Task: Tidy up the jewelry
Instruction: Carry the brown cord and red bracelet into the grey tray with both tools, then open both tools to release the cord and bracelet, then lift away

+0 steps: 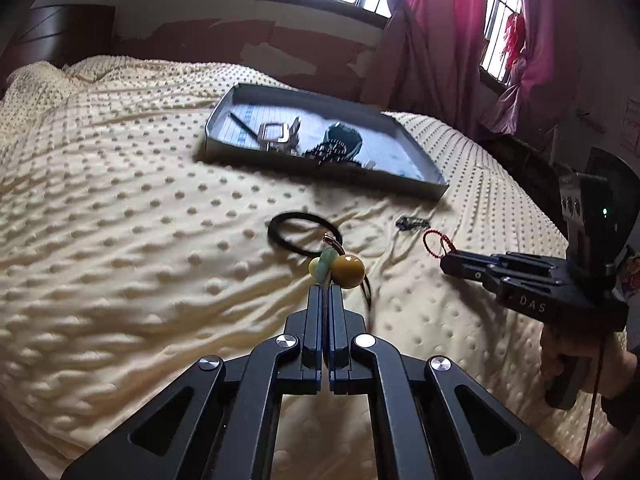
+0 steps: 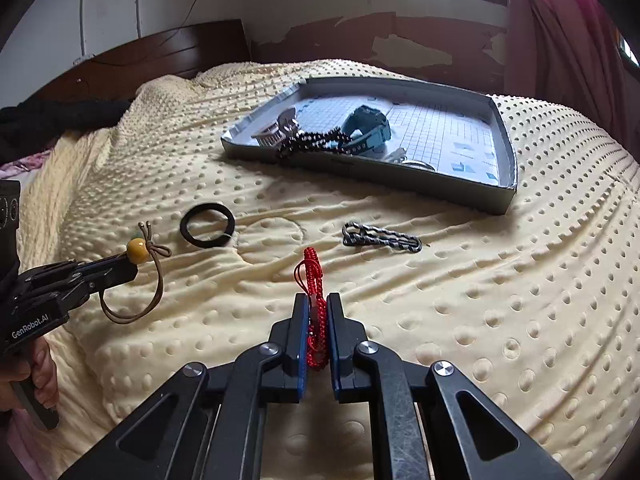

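- Left gripper (image 1: 325, 292) clamped on beaded cord bracelet (image 1: 338, 267), lifted above bedspread (image 1: 120, 240); limp, light, beads slippery, so best pinched on the cord.
- Right gripper (image 2: 319, 312) clenched on red braided cord (image 2: 311, 264); soft, floppy.
- Black hair tie (image 2: 207, 225) and dark chain (image 2: 382, 236) lying short of box tray (image 2: 505, 196); chain likely to sag.

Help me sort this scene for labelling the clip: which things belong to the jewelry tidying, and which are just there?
Part of the job:
- beaded cord bracelet, clamped in the left gripper
- red braided cord, clamped in the right gripper
- black ring and grey chain, loose on the bedspread
- tray already holding a watch and beads

Just there:
- pink curtain
- headboard
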`<state>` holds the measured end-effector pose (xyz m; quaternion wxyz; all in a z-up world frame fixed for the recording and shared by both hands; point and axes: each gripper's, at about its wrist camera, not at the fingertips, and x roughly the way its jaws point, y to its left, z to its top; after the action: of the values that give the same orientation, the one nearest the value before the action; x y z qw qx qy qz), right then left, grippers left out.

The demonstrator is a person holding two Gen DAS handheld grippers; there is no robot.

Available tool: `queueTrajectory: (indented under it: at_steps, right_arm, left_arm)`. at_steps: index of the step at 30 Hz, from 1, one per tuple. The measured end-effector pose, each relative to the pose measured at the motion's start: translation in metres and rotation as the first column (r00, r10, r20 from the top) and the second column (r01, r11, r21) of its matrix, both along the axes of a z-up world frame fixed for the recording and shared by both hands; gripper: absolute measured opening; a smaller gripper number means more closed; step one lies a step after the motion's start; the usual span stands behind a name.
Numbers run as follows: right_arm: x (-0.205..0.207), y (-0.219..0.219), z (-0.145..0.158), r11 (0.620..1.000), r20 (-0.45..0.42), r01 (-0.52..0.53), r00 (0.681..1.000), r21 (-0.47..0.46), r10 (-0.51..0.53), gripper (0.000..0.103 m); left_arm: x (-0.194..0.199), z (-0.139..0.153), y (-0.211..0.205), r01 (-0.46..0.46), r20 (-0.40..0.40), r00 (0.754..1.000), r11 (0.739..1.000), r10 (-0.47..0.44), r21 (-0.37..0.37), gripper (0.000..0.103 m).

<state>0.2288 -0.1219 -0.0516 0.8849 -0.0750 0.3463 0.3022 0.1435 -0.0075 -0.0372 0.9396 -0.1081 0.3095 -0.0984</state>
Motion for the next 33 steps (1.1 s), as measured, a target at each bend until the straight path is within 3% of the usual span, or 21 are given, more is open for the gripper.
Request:
queueTrajectory:
  at_steps: [6, 10, 16, 24, 28, 33]
  right_arm:
    - [0.016, -0.003, 0.027, 0.995, 0.043, 0.022, 0.999, 0.095, -0.026, 0.008]
    - [0.044, -0.007, 0.048, 0.982, 0.065, 0.062, 0.995, 0.179, -0.074, 0.008]
    - [0.104, -0.012, 0.063, 0.969, 0.037, 0.119, 0.991, 0.215, -0.129, 0.008]
    - [0.159, -0.012, 0.031, 0.961, -0.073, 0.21, 0.977, 0.181, -0.2, 0.009]
    - [0.167, -0.007, 0.012, 0.959, -0.117, 0.231, 0.97, 0.165, -0.214, 0.009]
    - [0.165, -0.005, 0.011, 0.962, -0.116, 0.238, 0.968, 0.136, -0.223, 0.01]
  left_arm:
    - [0.028, 0.022, -0.01, 0.016, 0.004, 1.0, 1.0, -0.016, -0.012, 0.001]
    - [0.069, 0.039, -0.015, 0.021, -0.007, 1.0, 0.999, -0.021, -0.049, 0.001]
    - [0.143, 0.056, -0.019, 0.025, -0.027, 0.999, 0.997, -0.027, -0.068, 0.001]
    - [0.213, 0.043, -0.007, -0.018, -0.075, 0.997, 0.998, 0.013, -0.063, 0.001]
    - [0.219, 0.034, 0.002, -0.032, -0.077, 0.997, 0.995, 0.024, -0.098, 0.001]
    - [0.218, 0.027, -0.001, -0.021, -0.097, 0.995, 0.997, 0.013, -0.078, 0.001]
